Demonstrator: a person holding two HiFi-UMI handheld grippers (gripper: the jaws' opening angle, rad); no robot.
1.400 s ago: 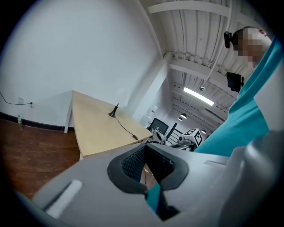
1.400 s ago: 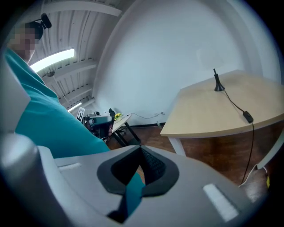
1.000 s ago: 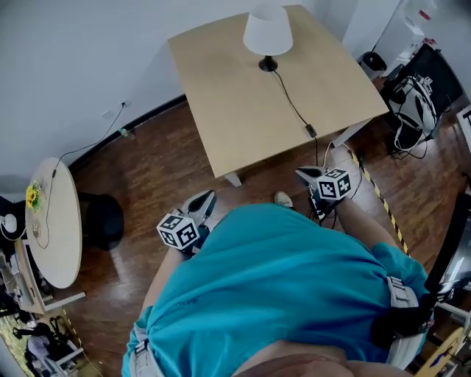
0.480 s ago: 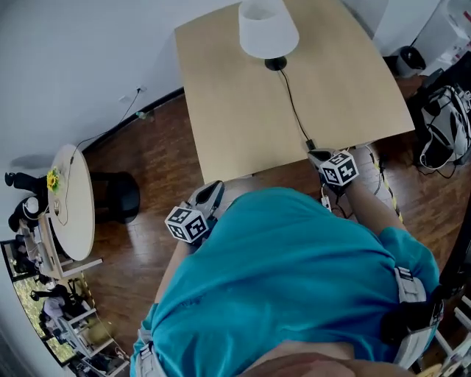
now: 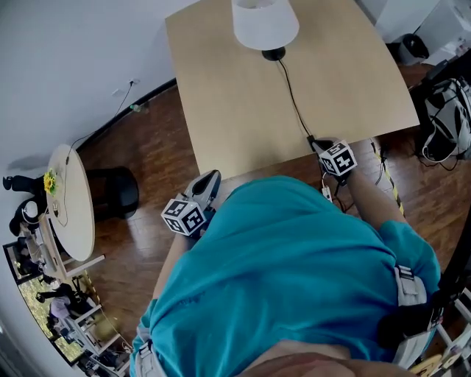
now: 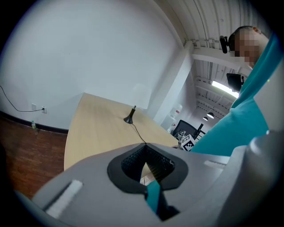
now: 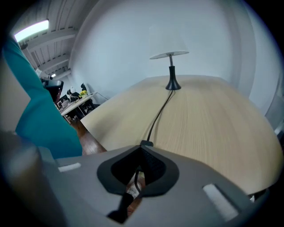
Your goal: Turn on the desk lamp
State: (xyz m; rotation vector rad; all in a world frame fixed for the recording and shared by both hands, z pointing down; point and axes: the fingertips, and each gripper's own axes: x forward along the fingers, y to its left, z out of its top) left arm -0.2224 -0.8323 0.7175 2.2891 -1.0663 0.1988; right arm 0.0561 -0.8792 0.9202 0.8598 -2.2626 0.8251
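Observation:
The desk lamp has a white shade (image 5: 265, 22) and a black base (image 5: 274, 54) at the far side of the light wooden table (image 5: 235, 110). Its black cord (image 5: 292, 99) runs toward the near edge and ends in an inline switch (image 5: 310, 138). My right gripper (image 5: 319, 145) is shut and empty at that edge, its tips just short of the switch (image 7: 146, 143); the lamp base (image 7: 172, 84) stands straight ahead. My left gripper (image 5: 213, 177) is shut and empty, over the floor by the table's near left edge. The lamp base (image 6: 129, 119) shows far off.
A round side table (image 5: 70, 202) with a small sunflower stands at left, with a black stool (image 5: 110, 195) beside it. Bags and cables (image 5: 449, 110) lie on the floor at right. Yellow-black tape (image 5: 390, 188) crosses the wooden floor. The person's teal shirt fills the foreground.
The person has come closer to the table. My right gripper rose from over the floor to the table's near edge by the cord switch. My left gripper came nearer the table too.

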